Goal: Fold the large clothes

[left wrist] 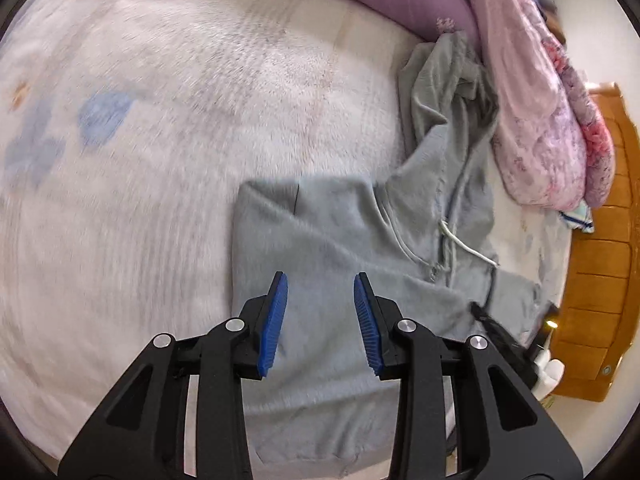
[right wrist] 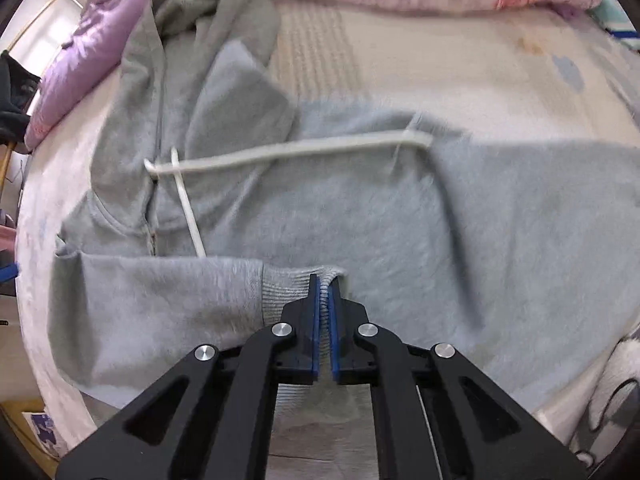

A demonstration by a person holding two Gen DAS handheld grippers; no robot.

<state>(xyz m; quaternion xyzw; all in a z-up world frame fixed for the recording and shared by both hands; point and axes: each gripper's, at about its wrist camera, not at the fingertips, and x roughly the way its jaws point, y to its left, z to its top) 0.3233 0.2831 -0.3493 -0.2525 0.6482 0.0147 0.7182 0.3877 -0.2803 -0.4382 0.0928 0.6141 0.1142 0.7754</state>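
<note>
The grey fleece zip hoodie (right wrist: 360, 208) lies flat, hood toward the purple pillow (right wrist: 76, 56). The right gripper (right wrist: 325, 292) pinches its ribbed sleeve cuff (right wrist: 288, 284). The left gripper (left wrist: 320, 292) hangs over it, jaws spread and empty.

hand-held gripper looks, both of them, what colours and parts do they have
Both look alike. The left hand-held gripper has matte black angular linkage arms with triangular cut-outs, round silver pivot pins, and ribbed blue pads lining its two fingers. The right hand-held gripper shows the same black arms, silver pins and blue pads. No cables, printed markings or sleeves can be made out on either.
</note>
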